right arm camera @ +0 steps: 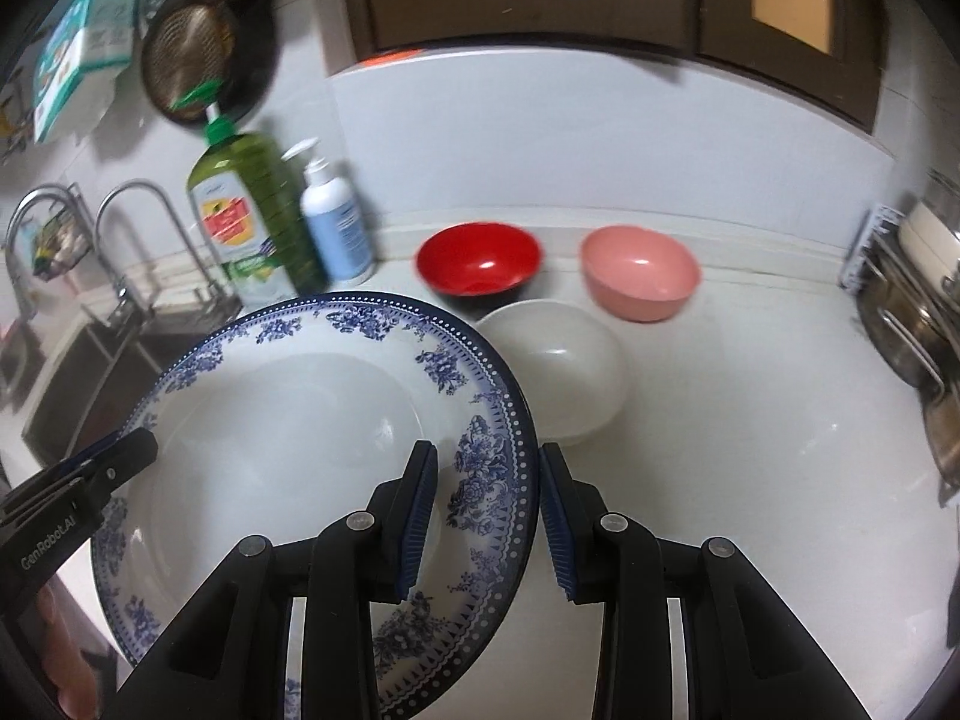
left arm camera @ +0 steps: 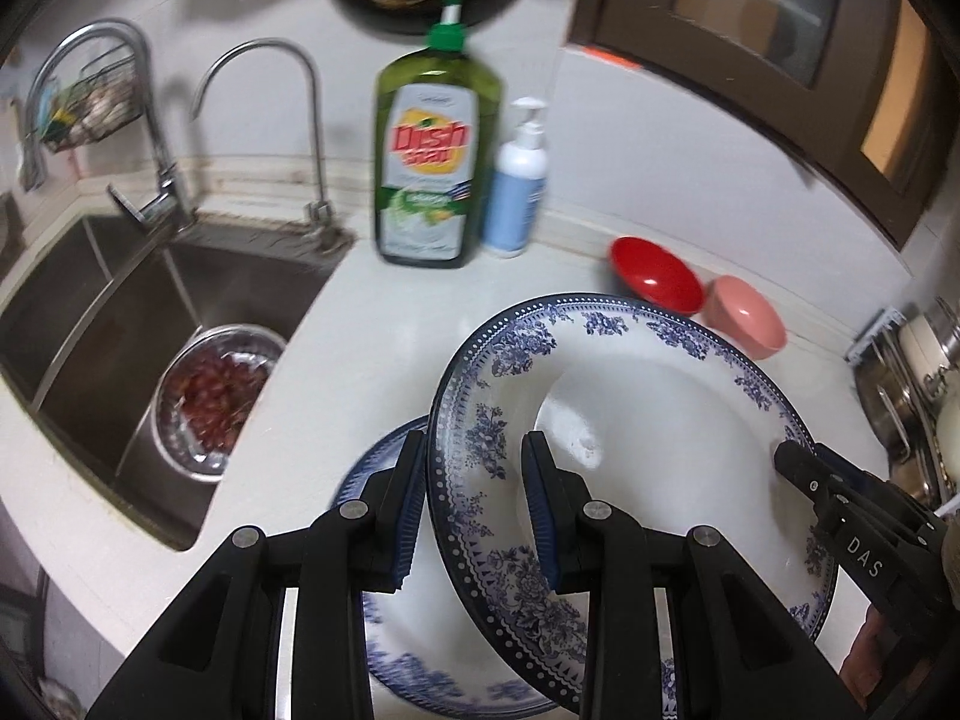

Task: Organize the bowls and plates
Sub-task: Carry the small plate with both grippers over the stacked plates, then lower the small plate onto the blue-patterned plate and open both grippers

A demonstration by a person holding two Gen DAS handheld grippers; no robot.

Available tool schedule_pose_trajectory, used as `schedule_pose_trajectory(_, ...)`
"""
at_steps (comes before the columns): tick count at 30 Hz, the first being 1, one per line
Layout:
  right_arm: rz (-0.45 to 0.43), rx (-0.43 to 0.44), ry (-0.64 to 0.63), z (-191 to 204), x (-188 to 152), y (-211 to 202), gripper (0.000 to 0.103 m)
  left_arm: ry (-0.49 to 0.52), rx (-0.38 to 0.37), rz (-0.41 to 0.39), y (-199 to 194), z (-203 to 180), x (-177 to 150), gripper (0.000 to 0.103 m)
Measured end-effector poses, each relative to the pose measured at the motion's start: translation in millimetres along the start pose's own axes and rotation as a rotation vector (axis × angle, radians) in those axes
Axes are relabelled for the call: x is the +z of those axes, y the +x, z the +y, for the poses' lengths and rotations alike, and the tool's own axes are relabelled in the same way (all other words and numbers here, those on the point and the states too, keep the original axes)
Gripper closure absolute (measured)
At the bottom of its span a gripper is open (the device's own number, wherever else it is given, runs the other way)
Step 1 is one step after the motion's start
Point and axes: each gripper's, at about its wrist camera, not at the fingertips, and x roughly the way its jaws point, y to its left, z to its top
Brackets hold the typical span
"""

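The left gripper (left arm camera: pixel 474 504) has its jaws straddling the rim of a blue-and-white floral ceramic plate (left arm camera: pixel 630 420), one pad behind the rim and one on the inner face; a slight gap shows at each pad, so whether they truly pinch is hard to tell. The right gripper (right arm camera: pixel 489 516) brackets the opposite rim of the same plate (right arm camera: pixel 288 420) with its jaws spread — the outer pad stands clearly apart from the edge.

The plate sits tilted in the lower centre of both views, lifted above a second blue-patterned plate (left arm camera: pixel 384 618) lying flat on the white tabletop (left arm camera: pixel 360 324) at lower left of the left wrist view. I judge the ceramic to be stiff, fairly heavy, glazed and slippery, and likely to chip if it knocks the plate below — the wide flat rim is the sensible place to grip, at two opposite points, with the pads well over the patterned band.

Beyond, in the right wrist view, a white bowl (right arm camera: pixel 564 372) rests just beside the plate at centre, with a red bowl (right arm camera: pixel 477 261) and a pink bowl (right arm camera: pixel 639 273) behind it. They look like light plastic, easy to take by the wall.

At upper left stand a green dish-soap bottle (left arm camera: pixel 435 144) and a white-and-blue pump bottle (left arm camera: pixel 516 180); the steel sink (left arm camera: pixel 108 324) fills the left edge.
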Motion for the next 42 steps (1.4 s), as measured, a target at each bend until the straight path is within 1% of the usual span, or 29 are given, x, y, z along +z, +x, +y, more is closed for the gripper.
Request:
schedule_pose_trajectory(6, 0.058, 0.033, -0.031, 24.4, -10.4, 20.0, 0.068, -0.033, 0.037, 0.044, 11.6, 24.2, -11.7, 0.072)
schedule_pose_trajectory(16, 0.159, 0.058, -0.033, 46.1, -28.2, 56.5, 0.068, -0.059, 0.075, 0.124, 39.3, 48.2, -27.1, 0.072)
schedule_pose_trajectory(25, 0.205, 0.052, -0.050, 53.1, -37.8, 70.7, 0.067, -0.063, 0.094, 0.166, 55.6, 56.4, -36.4, 0.072)
schedule_pose_trajectory(33, 0.250, 0.051, -0.069, 55.2, -46.2, 80.8, 0.066, -0.054, 0.100, 0.207, 68.3, 56.0, -44.3, 0.072)
schedule_pose_trajectory(38, 0.283, 0.045, -0.070, 54.7, -49.9, 87.1, 0.065, -0.051, 0.108, 0.216, 72.4, 55.9, -46.8, 0.072)
schedule_pose_trajectory(42, 0.286, 0.047, -0.076, 56.0, -50.3, 87.9, 0.065, -0.050, 0.110, 0.226, 75.0, 55.3, -47.4, 0.071)
